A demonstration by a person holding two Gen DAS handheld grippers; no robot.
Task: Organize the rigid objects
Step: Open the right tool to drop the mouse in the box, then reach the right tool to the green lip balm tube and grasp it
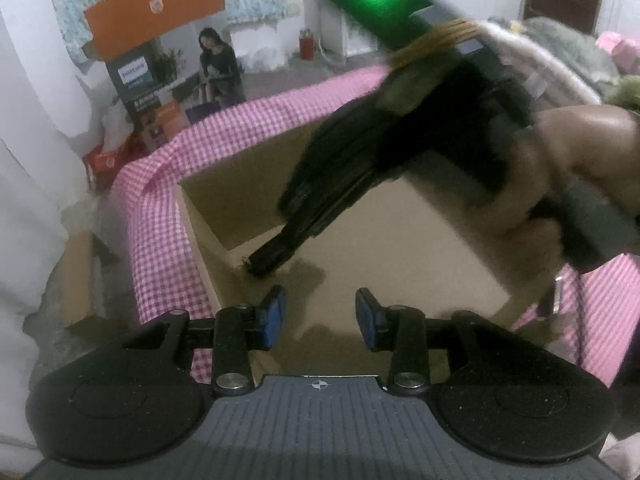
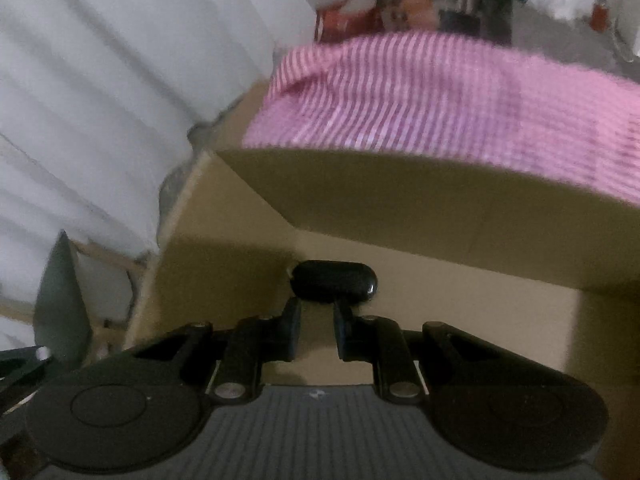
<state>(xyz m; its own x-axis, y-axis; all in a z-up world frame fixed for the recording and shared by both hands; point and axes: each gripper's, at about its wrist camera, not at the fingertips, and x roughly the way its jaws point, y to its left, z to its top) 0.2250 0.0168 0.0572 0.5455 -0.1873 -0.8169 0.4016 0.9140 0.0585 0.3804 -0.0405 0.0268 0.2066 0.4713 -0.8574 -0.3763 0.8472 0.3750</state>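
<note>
Placement is judged to be the step in hand: a small black oval object (image 2: 334, 286) is pinched at the fingertips of the right gripper (image 2: 318, 316), whose fingers are drawn close on it, deep inside the cardboard box (image 2: 420, 200). In the left wrist view the same tool is seen reaching down toward the far left corner of the box floor, held by a hand (image 1: 560, 184). Whether the object already rests on the floor cannot be told. The box rim is draped with pink checked cloth (image 1: 160, 208). The left gripper (image 1: 320, 312) is held over the near edge of the box, its blue-padded fingers spread and nothing between them. Next, a short lowering to the floor near that corner is called for, then a release and a clean lift past the cloth-covered rim.
</note>
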